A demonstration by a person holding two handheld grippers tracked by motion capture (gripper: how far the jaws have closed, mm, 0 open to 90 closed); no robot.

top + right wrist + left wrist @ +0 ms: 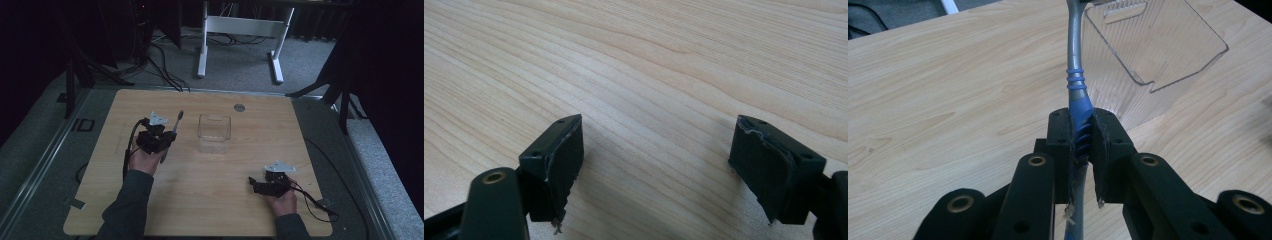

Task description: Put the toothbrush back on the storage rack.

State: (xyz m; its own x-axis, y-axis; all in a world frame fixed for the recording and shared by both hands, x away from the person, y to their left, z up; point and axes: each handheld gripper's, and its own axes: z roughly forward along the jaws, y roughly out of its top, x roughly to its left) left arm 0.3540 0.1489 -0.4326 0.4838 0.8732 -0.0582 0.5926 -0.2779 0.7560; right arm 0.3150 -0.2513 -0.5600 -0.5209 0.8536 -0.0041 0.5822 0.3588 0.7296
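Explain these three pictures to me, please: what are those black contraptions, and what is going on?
A person sits at a light wooden table holding a hand-operated black claw in each hand. One picture looks down from above; the other two come from cameras riding on each claw. The left claw is clamped on the blue ribbed grip of a grey-handled toothbrush. The right claw rests open with nothing in it, bare wood between its jaws. A clear plastic box stands mid-table, just beside the toothbrush.

Dim room here: grey carpet (235,65) beyond the wooden bench (260,150), a white desk frame (240,25), black cables (165,70) trailing across the floor.
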